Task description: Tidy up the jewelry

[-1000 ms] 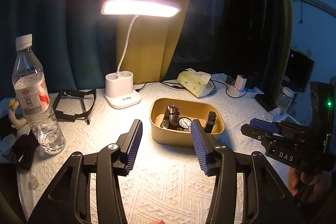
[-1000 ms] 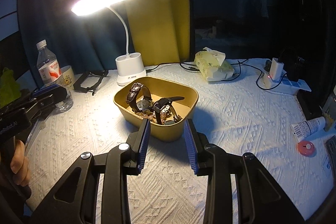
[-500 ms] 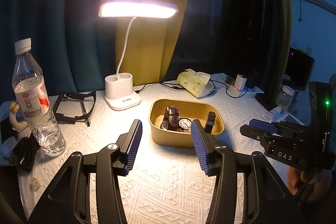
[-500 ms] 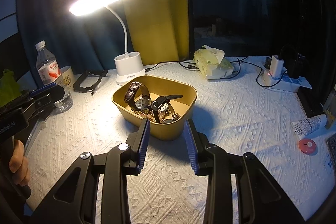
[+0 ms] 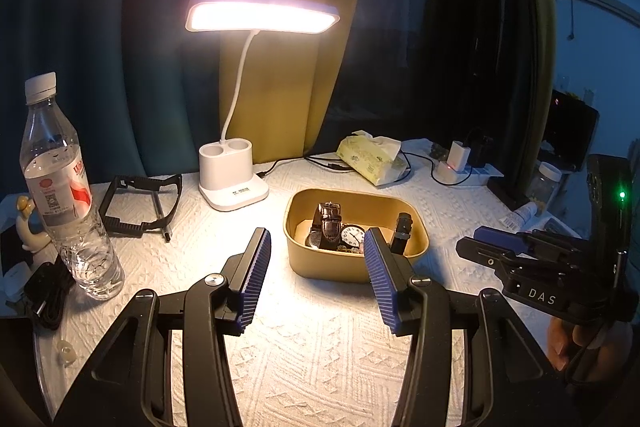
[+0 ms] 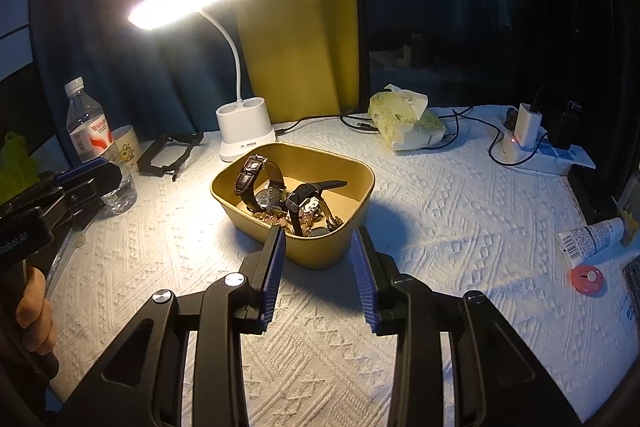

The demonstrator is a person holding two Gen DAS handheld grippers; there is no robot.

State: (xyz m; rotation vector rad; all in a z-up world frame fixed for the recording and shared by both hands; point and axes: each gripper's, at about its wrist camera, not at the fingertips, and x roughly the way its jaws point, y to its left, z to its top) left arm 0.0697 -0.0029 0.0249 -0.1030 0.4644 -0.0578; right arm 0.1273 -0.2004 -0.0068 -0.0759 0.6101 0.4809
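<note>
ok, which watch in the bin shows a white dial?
The watch with the white dial, lying face-up mid-bin beside the upright brown-strap watch; no other white face shows.

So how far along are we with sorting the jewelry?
Nothing looks sorted yet: the watches and beads lie jumbled in the yellow tray. Nothing is in hand; the left tool and right tool hover open short of the tray. All the picking and arranging remains.

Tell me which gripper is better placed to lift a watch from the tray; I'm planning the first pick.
Probably the right gripper. Open and empty, it points straight at the tray, with the watches just beyond its tips. The left gripper, also open, points beside the tray's left wall.
</note>
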